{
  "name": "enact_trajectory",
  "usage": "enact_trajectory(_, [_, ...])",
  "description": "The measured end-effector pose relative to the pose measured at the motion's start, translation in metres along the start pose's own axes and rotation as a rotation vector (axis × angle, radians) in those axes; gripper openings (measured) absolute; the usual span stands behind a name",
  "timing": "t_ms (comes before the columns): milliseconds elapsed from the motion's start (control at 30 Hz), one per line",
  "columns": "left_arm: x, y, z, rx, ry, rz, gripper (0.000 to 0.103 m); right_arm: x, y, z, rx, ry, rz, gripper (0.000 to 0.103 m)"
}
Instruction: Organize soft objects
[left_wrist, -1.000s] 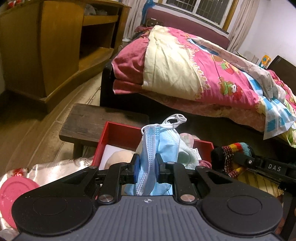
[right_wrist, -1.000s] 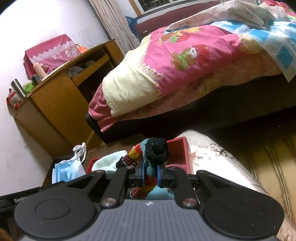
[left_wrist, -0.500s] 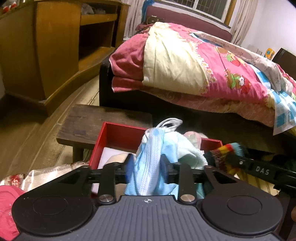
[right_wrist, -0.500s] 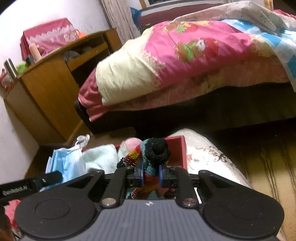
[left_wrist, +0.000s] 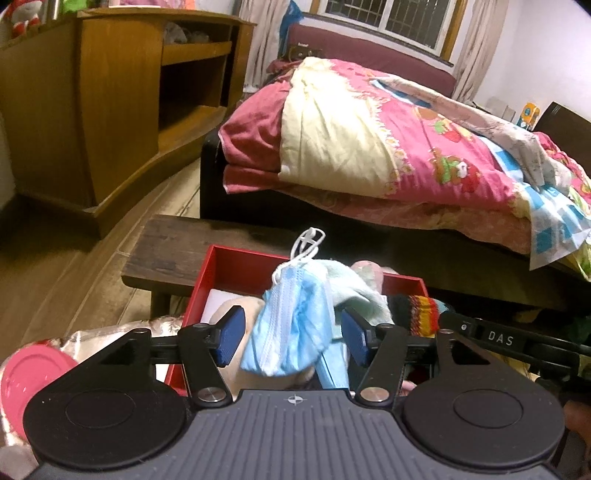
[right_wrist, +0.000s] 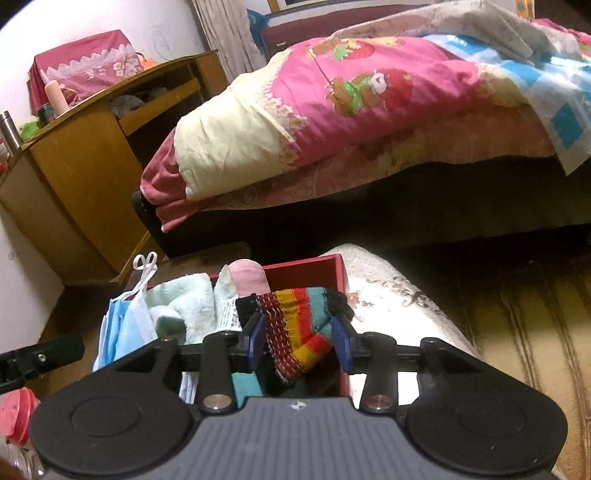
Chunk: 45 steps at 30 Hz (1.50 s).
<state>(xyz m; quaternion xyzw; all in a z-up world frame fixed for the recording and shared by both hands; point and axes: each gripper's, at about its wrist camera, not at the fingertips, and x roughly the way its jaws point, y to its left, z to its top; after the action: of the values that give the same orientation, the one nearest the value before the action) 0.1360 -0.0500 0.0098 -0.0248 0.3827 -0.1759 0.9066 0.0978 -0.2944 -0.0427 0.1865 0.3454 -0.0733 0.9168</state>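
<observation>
A red box (left_wrist: 236, 264) sits on a low wooden bench and holds soft items. My left gripper (left_wrist: 291, 334) is open over the box, and a blue face mask (left_wrist: 291, 325) with white ear loops sits loose between its fingers. A pale green towel (left_wrist: 354, 288) lies behind it. My right gripper (right_wrist: 299, 341) is open over the box's right part (right_wrist: 338, 267), and a striped knit sock (right_wrist: 299, 321) lies loose between its fingers. The mask (right_wrist: 123, 325), the towel (right_wrist: 181, 302) and a pink-tipped sock (right_wrist: 247, 280) also show in the right wrist view.
A bed with a pink quilt (left_wrist: 388, 147) stands behind the bench (left_wrist: 166, 243). A wooden cabinet (left_wrist: 110, 110) is at the left. A pink lid (left_wrist: 26, 384) lies on a shiny cloth at the lower left. A patterned cushion (right_wrist: 399, 306) sits right of the box.
Both grippers have opened. The left one let go of the mask and the right one let go of the striped sock; both items now rest in the box.
</observation>
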Motion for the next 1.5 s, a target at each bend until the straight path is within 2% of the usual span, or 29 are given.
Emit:
enact_trajectory(267, [-0.025,-0.006,-0.016,0.04,-0.03,0.023,0.061,-0.03,0.001,-0.013,0.029,-0.017,0.038,0.011])
enact_trajectory(700, [-0.057,-0.01,-0.038,0.083,-0.068,0.042,0.068,-0.073,0.025,-0.043,-0.022,-0.054,0.104,0.011])
enact_trajectory(933, [-0.07,-0.01,-0.056,0.104,-0.076,0.061,0.071,-0.096,0.032,-0.06,-0.047,-0.084,0.108,0.011])
enact_trajectory(1367, [-0.094,-0.007,-0.092,0.084,-0.048,0.04,0.075,-0.139,0.04,-0.102,-0.055,-0.084,0.17,0.012])
enact_trajectory(1500, [-0.099,-0.003,-0.097,0.066,-0.055,0.047,0.079,-0.144,0.044,-0.108,-0.065,-0.097,0.167,0.012])
